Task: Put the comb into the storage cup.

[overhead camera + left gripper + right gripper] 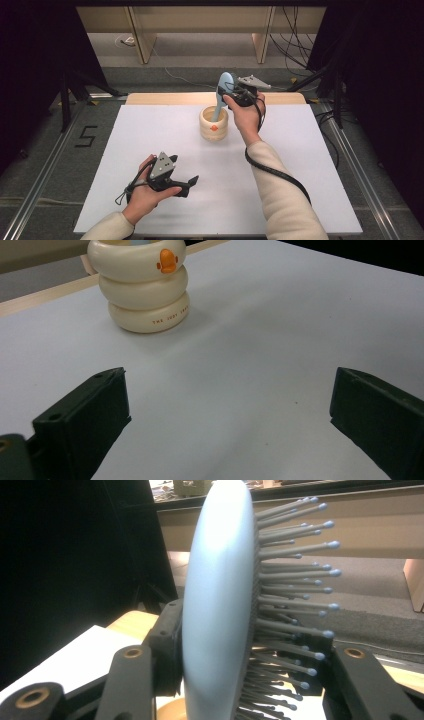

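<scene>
Two grippers: both were on show, each held in one of the person's hands above the white desk (150,130).
Right gripper (231,94): its fingers were clamped on the head of the pale blue plastic hairbrush with ball-tipped grey bristles (223,89), one pressing the smooth back and the other set in among the bristles, as the right gripper view showed.
Why held so: the grip was taken high on the head, which judged from the pictures left the handle free to hang straight down into the holder.
Hairbrush position: it stood nearly upright, tilted a little, with its handle inside the cream-coloured ringed holder shaped like three stacked rings (214,123), near the far middle of the desk.
Left gripper (186,184): it lay low over the near left of the desk, well apart from the holder, fingers spread wide with nothing between them; it looked parked out of the way.
Holder marking: an orange duck-bill shape sat on the top ring.
Writing: small orange capitals on the bottom ring began with "THE"; the rest was too small to read.
Desk surround: a painted "5" (86,136) marked the grey floor at the left.
</scene>
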Motion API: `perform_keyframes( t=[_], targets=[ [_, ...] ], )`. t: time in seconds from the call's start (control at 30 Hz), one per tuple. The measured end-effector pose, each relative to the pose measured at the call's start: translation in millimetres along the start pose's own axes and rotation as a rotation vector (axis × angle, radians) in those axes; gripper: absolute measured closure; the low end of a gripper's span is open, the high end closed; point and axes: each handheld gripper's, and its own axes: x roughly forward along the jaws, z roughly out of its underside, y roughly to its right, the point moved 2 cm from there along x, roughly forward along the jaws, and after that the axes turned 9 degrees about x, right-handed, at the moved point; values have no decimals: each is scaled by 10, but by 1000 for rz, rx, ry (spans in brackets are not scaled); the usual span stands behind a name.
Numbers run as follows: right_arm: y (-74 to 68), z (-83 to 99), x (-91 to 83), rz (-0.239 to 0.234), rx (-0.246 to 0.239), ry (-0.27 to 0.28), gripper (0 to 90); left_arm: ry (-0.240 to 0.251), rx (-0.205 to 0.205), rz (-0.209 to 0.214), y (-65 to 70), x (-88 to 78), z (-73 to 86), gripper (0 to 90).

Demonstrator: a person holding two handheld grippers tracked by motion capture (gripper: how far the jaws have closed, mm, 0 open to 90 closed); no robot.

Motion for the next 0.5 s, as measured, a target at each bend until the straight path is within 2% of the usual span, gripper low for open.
perform_keyframes(
  t=[0.5],
  targets=[
    [7, 58, 32, 4, 14, -12, 506, -2, 3, 3, 6, 1, -2, 19]
  ],
)
